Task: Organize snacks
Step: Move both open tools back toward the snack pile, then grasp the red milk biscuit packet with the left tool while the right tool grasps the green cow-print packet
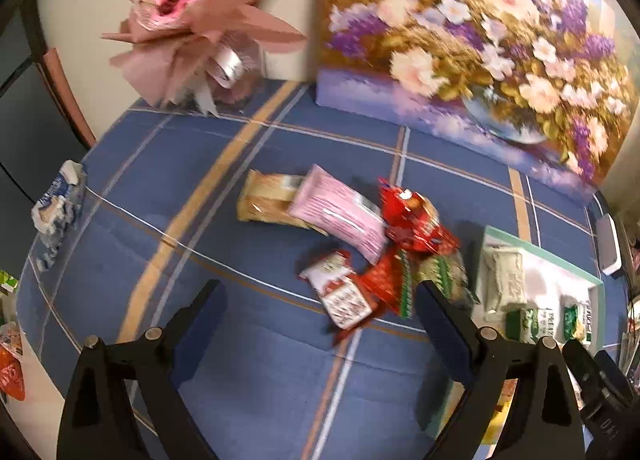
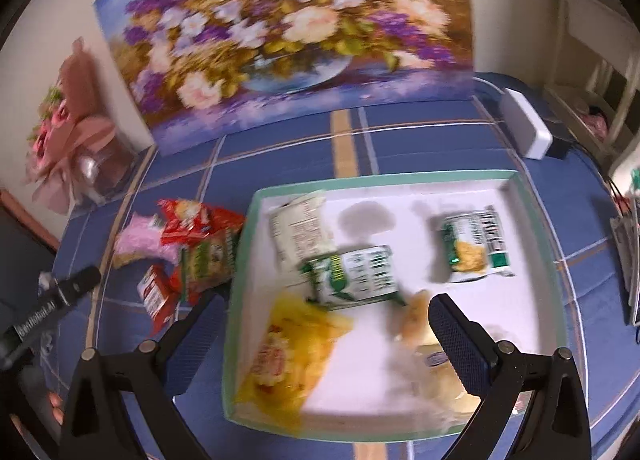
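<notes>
Left hand-held gripper point(image 1: 320, 312) and right hand-held gripper point(image 2: 326, 320) both gape wide, empty.

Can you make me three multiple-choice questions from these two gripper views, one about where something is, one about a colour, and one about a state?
1. Where does the pile of loose snack packets lie relative to the tray?
A. Inside it
B. On the tablecloth to its left
C. Behind it against the painting

2. What colour is the tray's rim?
A. Light green
B. Red
C. Black

3. How is the right gripper?
A. Shut on a packet
B. Open, holding nothing
C. Out of view

Answers:
1 B, the right wrist view shows the red, pink and green packets on the blue tablecloth just off the tray's left wall.
2 A, a pale green edge frames the white floor.
3 B, its fingers stand wide apart above the tray with no packet between them.
</notes>
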### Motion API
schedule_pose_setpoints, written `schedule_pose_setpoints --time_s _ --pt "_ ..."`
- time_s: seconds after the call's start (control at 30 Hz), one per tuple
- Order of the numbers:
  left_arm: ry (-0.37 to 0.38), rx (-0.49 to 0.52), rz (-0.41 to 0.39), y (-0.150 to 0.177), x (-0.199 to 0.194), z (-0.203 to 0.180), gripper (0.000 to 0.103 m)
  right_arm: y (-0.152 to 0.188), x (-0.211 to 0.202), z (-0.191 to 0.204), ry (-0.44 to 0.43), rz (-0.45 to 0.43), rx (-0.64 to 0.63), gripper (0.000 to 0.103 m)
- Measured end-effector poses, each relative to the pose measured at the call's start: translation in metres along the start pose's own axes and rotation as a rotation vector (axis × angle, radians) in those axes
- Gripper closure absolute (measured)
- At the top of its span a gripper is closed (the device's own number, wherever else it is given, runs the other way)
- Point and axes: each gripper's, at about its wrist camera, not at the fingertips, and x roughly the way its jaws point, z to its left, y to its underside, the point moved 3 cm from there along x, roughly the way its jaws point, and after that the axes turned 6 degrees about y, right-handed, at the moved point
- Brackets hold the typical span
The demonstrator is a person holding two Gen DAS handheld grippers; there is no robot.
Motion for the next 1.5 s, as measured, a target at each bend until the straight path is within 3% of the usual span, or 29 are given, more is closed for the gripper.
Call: schedule_pose_setpoints --time_s 0.33,0.63,0.77,1.23,1.43,1.5 --pt "-0.109 -0.001 -0.028 -0.007 -0.005 0.051 0.008 0.009 0.005 0.067 0.052 0.035 -0.16 0.0" --pt "-0.154 -0.058 -0.013 -0.008 0.0 0.09 0.008 0.003 0.003 0.09 -0.003 0.029 -0.119 0.0" --pt "-0.154 -0.07 -0.003 -0.008 0.004 0.095 0.008 -0.002 0.006 0.093 0.03 0.032 -0.117 0.0" --pt "-0.057 -0.112 0.122 -0.007 0.046 0.095 0.008 -0.02 0.025 0.109 -0.013 0.058 -0.165 0.0" --pt "-0.021 -0.14 0.169 -0.009 0.061 0.09 0.008 -0.029 0.042 0.118 0.116 0.104 -0.241 0.0" --pt "0.01 -0.161 0.194 -0.009 0.067 0.088 0.008 -0.032 0.046 0.119 0.101 0.096 -0.246 0.0"
